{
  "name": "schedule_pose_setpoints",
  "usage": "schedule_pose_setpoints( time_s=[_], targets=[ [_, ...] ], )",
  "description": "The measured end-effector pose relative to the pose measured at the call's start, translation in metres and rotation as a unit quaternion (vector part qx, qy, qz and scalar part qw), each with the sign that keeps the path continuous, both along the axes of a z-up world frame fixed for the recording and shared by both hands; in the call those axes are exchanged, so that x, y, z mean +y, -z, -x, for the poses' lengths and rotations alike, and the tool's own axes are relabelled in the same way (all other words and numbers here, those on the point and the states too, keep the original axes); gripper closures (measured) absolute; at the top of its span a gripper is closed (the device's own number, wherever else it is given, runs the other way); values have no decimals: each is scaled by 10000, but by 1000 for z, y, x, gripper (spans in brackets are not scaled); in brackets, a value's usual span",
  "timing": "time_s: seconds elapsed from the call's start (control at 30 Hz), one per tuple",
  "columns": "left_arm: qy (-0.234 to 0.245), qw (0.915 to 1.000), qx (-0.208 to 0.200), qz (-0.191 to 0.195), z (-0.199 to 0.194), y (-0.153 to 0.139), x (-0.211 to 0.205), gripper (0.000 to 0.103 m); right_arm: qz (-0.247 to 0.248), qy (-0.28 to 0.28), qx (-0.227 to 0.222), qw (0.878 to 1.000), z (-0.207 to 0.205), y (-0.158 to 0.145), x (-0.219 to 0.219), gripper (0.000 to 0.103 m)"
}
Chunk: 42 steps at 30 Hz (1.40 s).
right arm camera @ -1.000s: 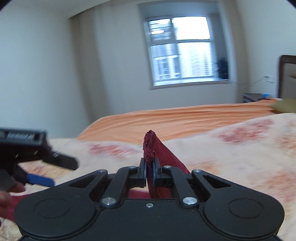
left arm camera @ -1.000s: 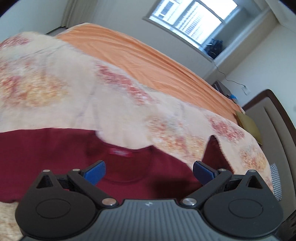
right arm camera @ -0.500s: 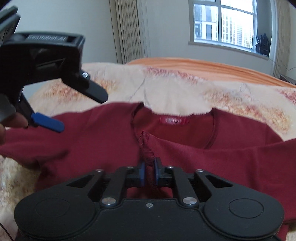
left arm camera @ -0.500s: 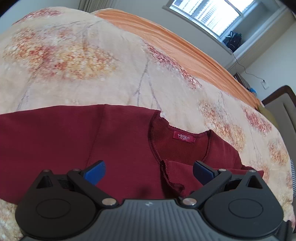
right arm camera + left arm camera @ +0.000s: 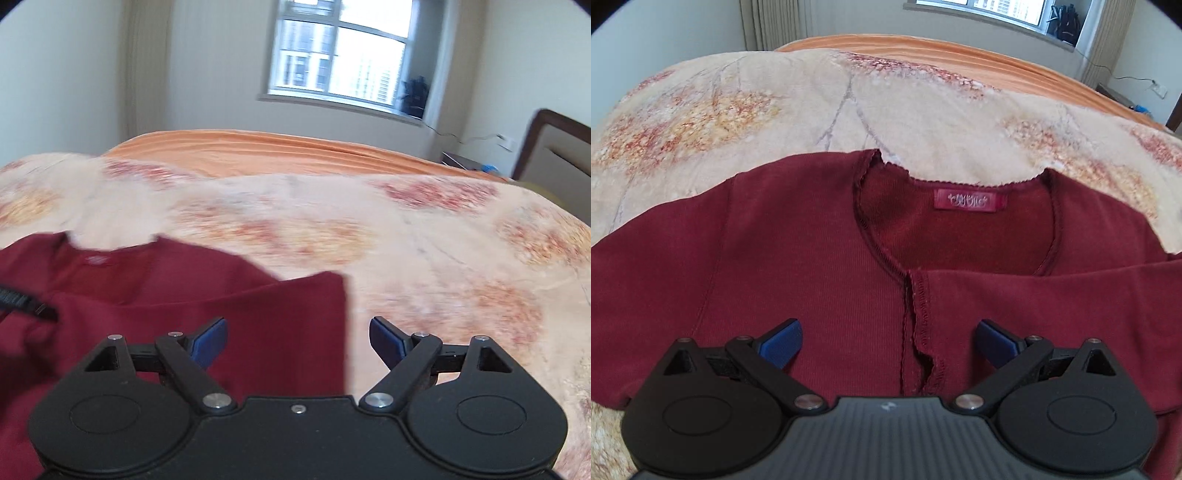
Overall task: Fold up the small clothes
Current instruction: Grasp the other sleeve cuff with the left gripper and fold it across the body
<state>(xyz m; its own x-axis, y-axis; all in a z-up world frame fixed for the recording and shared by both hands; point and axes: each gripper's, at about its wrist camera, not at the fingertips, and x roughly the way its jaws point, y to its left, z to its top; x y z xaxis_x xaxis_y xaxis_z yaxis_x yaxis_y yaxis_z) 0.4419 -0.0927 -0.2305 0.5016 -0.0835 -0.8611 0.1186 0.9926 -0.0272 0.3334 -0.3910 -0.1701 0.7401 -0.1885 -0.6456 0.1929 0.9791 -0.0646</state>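
A dark red long-sleeved top lies flat on the patterned blanket, neckline away from me, with a pink label inside the collar. Its right sleeve is folded across the chest, the cuff edge near the middle. My left gripper hovers open just above that cuff, with nothing between its pads. In the right wrist view the top fills the lower left. My right gripper is opening over the folded shoulder edge, its pads clear of the cloth.
The blanket covers an orange bed sheet. A brown headboard stands at the right, a window behind the bed. Part of the left gripper's body shows at the left edge of the right wrist view.
The right gripper carried the sleeve cuff across the chest, let it go and drew away to the right. The left gripper stayed open, sank toward the top and tilted downward.
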Motion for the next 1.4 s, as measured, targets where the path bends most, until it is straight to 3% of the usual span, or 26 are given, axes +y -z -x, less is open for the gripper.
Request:
schedule_pose_setpoints(
  time_s=[0.03, 0.1, 0.17, 0.23, 0.33, 0.4, 0.47, 0.53, 0.67, 0.73, 0.83, 0.87, 0.97, 1.03, 1.1, 1.13, 1.3, 1.4],
  targets=[
    [-13, 10000, -44, -46, 2, 1, -1, 1, -215, -35, 94, 9997, -7, 3, -14, 19],
    [-66, 9999, -101, -77, 4, 1, -2, 1, -631, -146, 173, 9978, -17, 8, -34, 31],
    [-136, 9998, -87, -70, 3, 2, -3, 1, -1089, -274, 316, 9932, -30, 14, -47, 74],
    [-187, 9998, -77, -87, 3, 2, -4, 1, -1272, -244, 357, 9909, -37, 13, -55, 85],
    [-271, 9995, -76, -148, 4, 4, -8, 1, -618, 49, 519, 9967, -38, 15, -56, 92],
    [-305, 9991, -75, -283, 5, 5, -13, 1, -280, 336, 794, 9959, -40, 27, -60, 103],
    [-360, 9988, -68, -336, 6, 6, -15, 1, -217, 548, 872, 9944, -37, 39, -71, 97],
    [-387, 9986, -79, -355, 6, 7, -15, 0, -348, 478, 536, 9968, -28, 29, -75, 87],
    [-460, 9984, -63, -322, 7, 6, -14, 0, -241, -160, 76, 9996, -23, 10, -56, 48],
    [-515, 9982, -31, -312, 6, 6, -14, 1, 7, -334, 254, 9991, -35, 18, -45, 47],
    [-432, 9991, 21, -8, 8, -1, -15, 22, 68, -205, 520, 9984, -49, 39, -47, 49],
    [-352, 9994, 42, 65, 9, -4, -16, 29, 10, -125, 510, 9986, -48, 40, -50, 49],
    [-130, 9991, 238, 320, 9, -4, -17, 34, -75, 23, 221, 9997, -34, 30, -54, 43],
    [-101, 9987, 332, 376, 9, -5, -18, 47, -56, -11, 107, 9999, -20, 22, -53, 40],
    [-43, 9988, 371, 301, 9, -10, -22, 82, -37, -32, 60, 10000, -9, 16, -49, 40],
    [-16, 9990, 374, 246, 10, -13, -25, 89, -10, -24, 35, 10000, -2, 13, -46, 40],
    [44, 9999, -38, 157, 21, -38, -30, 97, 143, 10, -176, 9997, 32, 7, -26, 35],
    [-12, 9988, -448, 177, 27, -61, -24, 98, 364, 134, -252, 9989, 52, 12, -9, 18]
  ],
)
